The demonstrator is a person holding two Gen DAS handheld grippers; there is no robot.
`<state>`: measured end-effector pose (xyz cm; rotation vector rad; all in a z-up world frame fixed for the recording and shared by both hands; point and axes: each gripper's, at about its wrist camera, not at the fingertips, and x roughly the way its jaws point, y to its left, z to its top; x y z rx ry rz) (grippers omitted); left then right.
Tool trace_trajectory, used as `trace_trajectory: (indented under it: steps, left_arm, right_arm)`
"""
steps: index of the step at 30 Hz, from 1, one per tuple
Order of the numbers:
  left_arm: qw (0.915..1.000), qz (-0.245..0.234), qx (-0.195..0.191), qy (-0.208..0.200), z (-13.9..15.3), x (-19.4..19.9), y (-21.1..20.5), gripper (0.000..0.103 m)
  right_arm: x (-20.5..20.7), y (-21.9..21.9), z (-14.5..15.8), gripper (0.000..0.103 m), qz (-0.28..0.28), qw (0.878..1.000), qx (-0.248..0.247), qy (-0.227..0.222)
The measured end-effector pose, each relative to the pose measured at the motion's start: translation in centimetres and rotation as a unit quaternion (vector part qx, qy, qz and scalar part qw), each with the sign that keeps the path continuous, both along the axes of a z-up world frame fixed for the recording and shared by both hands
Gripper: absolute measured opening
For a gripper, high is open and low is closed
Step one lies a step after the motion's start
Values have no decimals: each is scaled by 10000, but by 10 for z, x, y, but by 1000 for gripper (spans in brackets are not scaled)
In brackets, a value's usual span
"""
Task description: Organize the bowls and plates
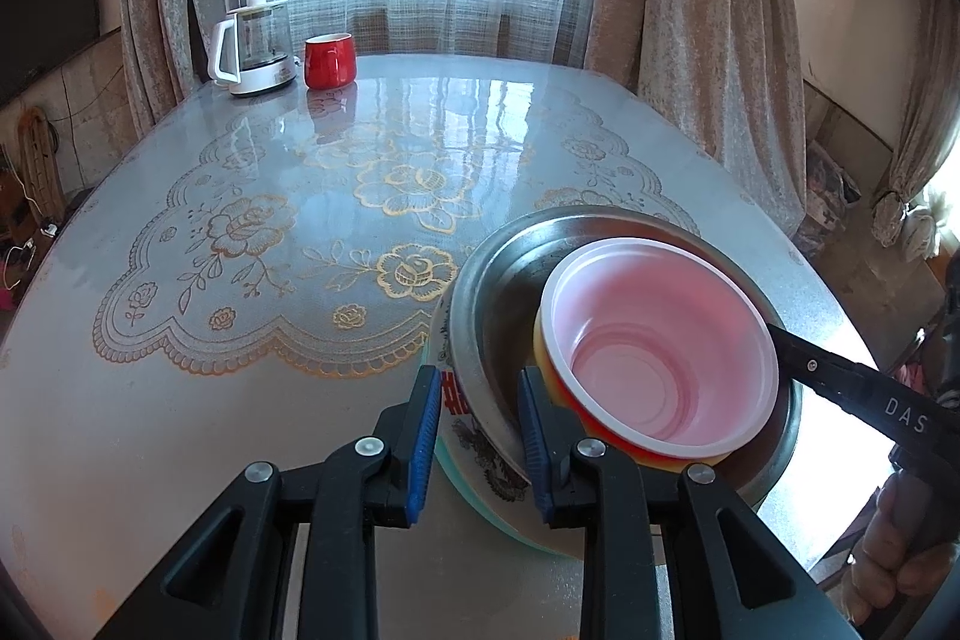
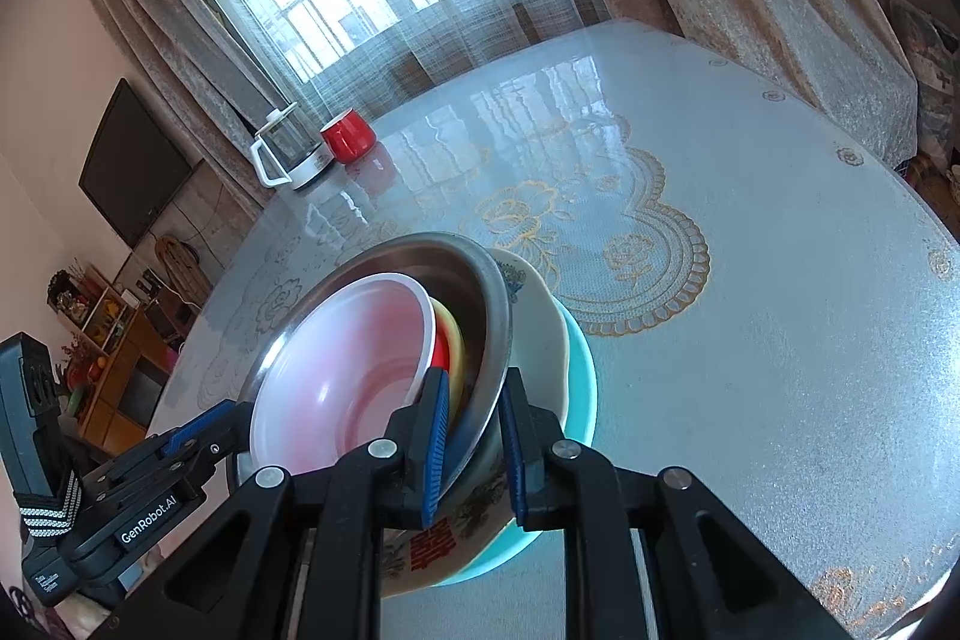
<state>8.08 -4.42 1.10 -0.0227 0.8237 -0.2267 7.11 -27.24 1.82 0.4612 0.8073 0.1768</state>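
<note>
A stack of nested bowls sits on a round table (image 1: 252,400) covered in a lace-patterned cloth under glass. The left tongs (image 1: 474,436) straddle the rim of the shiny steel bowl (image 1: 492,298), their blue pads slightly apart from it. The right tongs (image 2: 474,436) are clamped on the opposite rim of the same steel bowl. Inside it, between both tongs, rests a pink plastic bowl (image 1: 660,340) with a white rim. Beneath are a cream printed ceramic bowl (image 2: 540,340) and a teal bowl (image 2: 582,370). Far beyond the tongs stand a red mug (image 1: 327,60) and a white kettle (image 1: 255,49).
</note>
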Motion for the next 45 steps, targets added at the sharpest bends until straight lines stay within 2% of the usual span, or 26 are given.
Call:
trace_trajectory:
  steps: [9,17,22,30,35,45]
  left_arm:
    - [9998,134,-69,-101,4,-7,6,29]
    - [9996,140,57,-217,8,-16,6,30]
    - [9995,201,28,-250,11,-25,11,32]
    - [9990,340,-76,-267,12,-39,18,41]
    - [9975,545,57,-451,15,-50,21,45]
    - [9947,783,191,-632,15,-60,30,51]
  right_arm:
    - [-10,-7,8,21,-116,9997,124,-199]
    - [-11,-3,1,21,-135,9998,139,-77]
    - [-17,-3,9,21,-248,9995,75,-193]
    - [-29,9,17,31,-429,9982,-283,-300]
    - [-41,25,27,39,-492,9939,-824,-535]
    - [-43,69,25,45,-67,9880,-1366,-721]
